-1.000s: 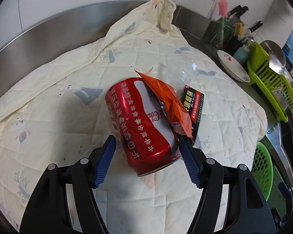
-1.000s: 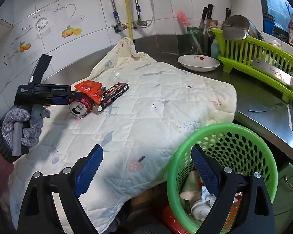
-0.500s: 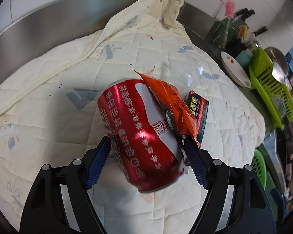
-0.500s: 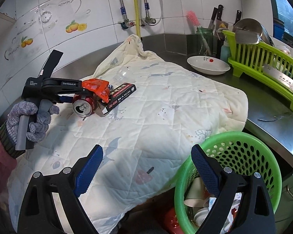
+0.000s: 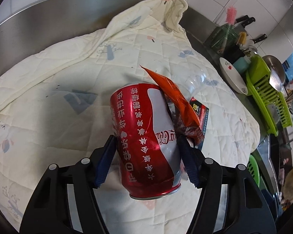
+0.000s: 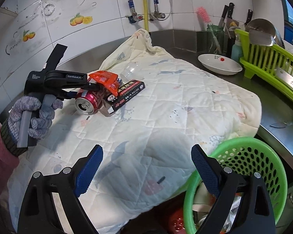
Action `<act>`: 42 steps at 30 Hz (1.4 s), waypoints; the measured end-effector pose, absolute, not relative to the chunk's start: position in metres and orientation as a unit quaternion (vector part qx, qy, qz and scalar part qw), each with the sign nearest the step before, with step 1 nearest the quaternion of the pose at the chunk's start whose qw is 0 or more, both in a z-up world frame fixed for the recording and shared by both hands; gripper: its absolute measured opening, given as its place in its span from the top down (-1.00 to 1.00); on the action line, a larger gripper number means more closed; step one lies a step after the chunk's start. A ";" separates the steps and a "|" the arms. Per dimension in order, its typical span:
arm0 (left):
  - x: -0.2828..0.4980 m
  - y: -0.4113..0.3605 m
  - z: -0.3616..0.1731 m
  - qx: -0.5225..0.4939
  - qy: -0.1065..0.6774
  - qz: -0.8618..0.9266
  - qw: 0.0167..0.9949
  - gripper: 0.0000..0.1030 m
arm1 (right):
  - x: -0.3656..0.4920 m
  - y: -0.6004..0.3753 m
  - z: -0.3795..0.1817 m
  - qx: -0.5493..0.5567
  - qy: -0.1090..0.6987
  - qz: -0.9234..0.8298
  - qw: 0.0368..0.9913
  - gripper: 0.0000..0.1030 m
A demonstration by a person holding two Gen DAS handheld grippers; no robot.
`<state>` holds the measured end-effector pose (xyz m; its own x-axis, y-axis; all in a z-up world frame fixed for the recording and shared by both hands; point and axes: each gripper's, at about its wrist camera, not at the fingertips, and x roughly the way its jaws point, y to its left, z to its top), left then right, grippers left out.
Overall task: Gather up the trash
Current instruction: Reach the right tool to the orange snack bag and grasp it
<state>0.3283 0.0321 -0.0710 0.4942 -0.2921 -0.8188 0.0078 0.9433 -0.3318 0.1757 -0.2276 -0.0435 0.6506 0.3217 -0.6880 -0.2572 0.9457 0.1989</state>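
Now the left gripper (image 5: 146, 154) has the red cola can (image 5: 146, 142) between its blue pads (image 5: 105, 163), low in the centre of the left wrist view; its jaws have just been closing and both pads press the can's sides, so it grips the can. That can lies on its side on a cream quilted cloth (image 5: 49, 89), its open top facing the right wrist camera. An orange snack wrapper (image 5: 175, 101) leans against the can's right side, and a black and red carton (image 6: 127, 93) lies just beyond it, with a clear plastic bottle (image 5: 195, 80) behind. At left in the right wrist view, a gloved hand (image 6: 31, 117) holds the left gripper's handle. At the bottom of that view the right gripper (image 6: 146, 171) stands wide open with nothing between its fingers, above the cloth's edge and beside a green perforated basket (image 6: 253, 156) at lower right holding trash.
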 end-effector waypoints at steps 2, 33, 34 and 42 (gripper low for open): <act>0.322 0.038 -0.068 -0.143 0.492 -0.089 0.854 -0.23 | 0.182 -0.224 -0.042 0.041 0.386 0.166 0.906 -0.72; 0.263 0.125 -0.054 -0.133 0.472 -0.058 0.870 -0.23 | 0.363 -0.070 -0.060 0.001 0.441 0.273 0.855 -0.59; 0.263 0.125 -0.056 -0.132 0.474 -0.059 0.869 -0.23 | 0.368 -0.068 -0.063 0.004 0.445 0.272 0.853 -0.57; 0.262 0.123 -0.056 -0.132 0.472 -0.064 0.869 -0.23 | 0.375 -0.046 -0.081 -0.028 0.475 0.276 0.835 0.01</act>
